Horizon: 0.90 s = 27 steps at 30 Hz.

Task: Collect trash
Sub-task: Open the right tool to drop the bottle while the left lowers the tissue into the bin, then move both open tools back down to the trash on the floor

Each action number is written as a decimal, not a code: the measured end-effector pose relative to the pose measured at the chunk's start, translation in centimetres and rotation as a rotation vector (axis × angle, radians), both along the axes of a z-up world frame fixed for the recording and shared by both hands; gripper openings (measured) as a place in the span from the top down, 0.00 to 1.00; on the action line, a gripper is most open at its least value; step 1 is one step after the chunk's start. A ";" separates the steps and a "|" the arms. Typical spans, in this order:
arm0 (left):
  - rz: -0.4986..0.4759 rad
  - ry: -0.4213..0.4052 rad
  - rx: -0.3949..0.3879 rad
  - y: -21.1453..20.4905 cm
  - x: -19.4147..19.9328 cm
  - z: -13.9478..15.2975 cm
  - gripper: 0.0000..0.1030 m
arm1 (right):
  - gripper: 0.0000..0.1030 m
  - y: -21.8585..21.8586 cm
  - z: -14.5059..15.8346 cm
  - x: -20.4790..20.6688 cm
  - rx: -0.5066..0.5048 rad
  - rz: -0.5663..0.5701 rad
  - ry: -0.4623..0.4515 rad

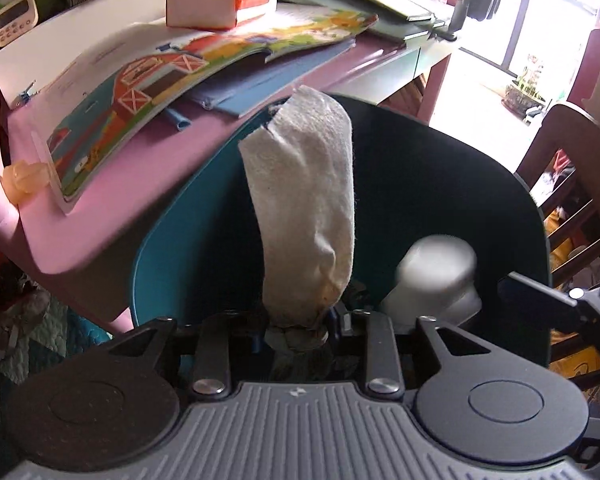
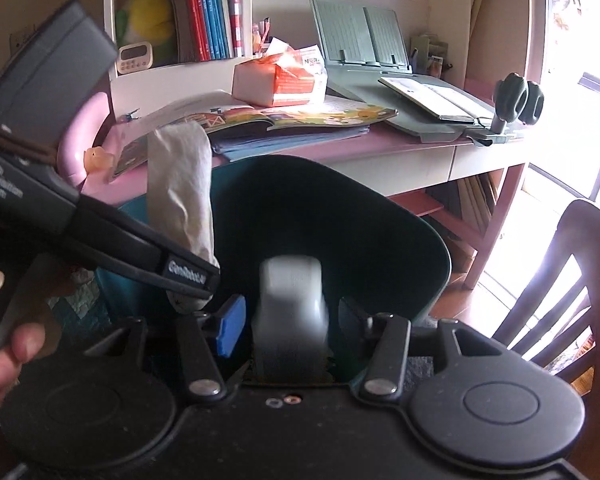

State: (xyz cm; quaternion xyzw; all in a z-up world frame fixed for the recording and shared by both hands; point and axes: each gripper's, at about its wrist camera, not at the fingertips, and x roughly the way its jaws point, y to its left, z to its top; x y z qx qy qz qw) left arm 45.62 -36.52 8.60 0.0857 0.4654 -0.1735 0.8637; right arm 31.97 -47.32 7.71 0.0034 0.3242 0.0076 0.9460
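Both tools hang over the mouth of the teal bin (image 1: pixel 160 248) that stands just in front of the pink bench (image 1: pixel 132 184) — the sensible place to be if the trash is meant to drop straight in. The left tool (image 1: pixel 300 320) pinches the lower end of a crumpled paper towel (image 1: pixel 304 200), which stands up between its fingers above the bin's rim. The right tool (image 2: pixel 288 312) has its fingers spread with a blurred white cup (image 2: pixel 290 312) between them inside the bin — apparently let go, though whether the pads touch it I cannot tell.
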 end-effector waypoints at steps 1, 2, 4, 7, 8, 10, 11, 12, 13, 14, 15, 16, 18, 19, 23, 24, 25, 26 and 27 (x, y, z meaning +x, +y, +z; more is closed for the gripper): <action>-0.009 -0.008 0.008 -0.2 0.0 -0.1 0.67 | 0.50 0.1 0.0 0.0 -0.008 -0.001 -0.002; -0.016 -0.016 0.008 -0.3 -0.1 -0.2 0.61 | 0.49 0.1 0.1 -0.1 -0.016 -0.003 -0.007; -0.018 -0.026 -0.005 -0.4 -0.5 0.1 0.53 | 0.48 0.0 0.3 -0.3 -0.024 -0.016 -0.016; 0.005 -0.050 -0.007 -0.2 -1.1 0.8 0.37 | 0.47 -0.2 0.8 -0.9 -0.031 -0.030 -0.029; -0.001 -0.051 -0.019 0.0 -1.3 1.1 0.36 | 0.46 -0.3 1.0 -1.2 -0.027 -0.029 -0.030; -0.004 -0.060 -0.026 0.4 -1.9 1.6 0.36 | 0.45 -0.5 1.6 -1.9 -0.024 -0.033 -0.041; -0.003 -0.068 -0.026 0.6 -2.3 2.0 0.36 | 0.45 -0.5 1.9 -2.3 -0.024 -0.032 -0.046; -0.003 -0.073 -0.031 0.9 -2.6 2.3 0.35 | 0.45 -0.5 2.2 -2.7 -0.021 -0.028 -0.051; -0.002 -0.079 -0.036 1.2 -3.0 2.7 0.35 | 0.44 -0.5 2.5 -3.0 -0.017 -0.024 -0.053; 0.000 -0.084 -0.043 1.6 -3.4 3.1 0.35 | 0.44 -0.4 2.8 -3.5 -0.011 -0.019 -0.058; 0.000 -0.089 -0.051 2.0 -3.9 3.5 0.35 | 0.44 -0.3 3.1 -3.9 -0.009 -0.014 -0.062; -0.003 -0.093 -0.054 2.4 -4.3 3.9 0.35 | 0.44 -0.1 3.4 -4.3 -0.009 -0.011 -0.064; 0.004 -0.112 -0.055 3.3 -5.3 4.8 0.35 | 0.43 0.3 4.0 -5.1 -0.006 -0.012 -0.075; 0.008 -0.119 -0.059 3.8 -5.6 5.2 0.34 | 0.43 0.5 4.3 -5.5 -0.001 -0.008 -0.079; 0.034 -0.130 -0.091 6.2 -7.5 6.7 0.34 | 0.43 1.6 5.4 -7.1 0.019 0.023 -0.090; 0.039 -0.137 -0.091 6.8 -8.0 7.0 0.34 | 0.43 2.1 5.7 -7.5 0.019 0.034 -0.094; 0.045 -0.145 -0.093 7.5 -8.7 7.3 0.34 | 0.43 2.6 6.1 -8.0 0.018 0.046 -0.100; 0.049 -0.151 -0.098 8.1 -9.2 7.6 0.34 | 0.42 3.1 6.3 -8.4 0.016 0.057 -0.104; 0.055 -0.156 -0.108 8.9 -9.9 7.9 0.34 | 0.42 3.6 6.5 -8.8 0.017 0.068 -0.107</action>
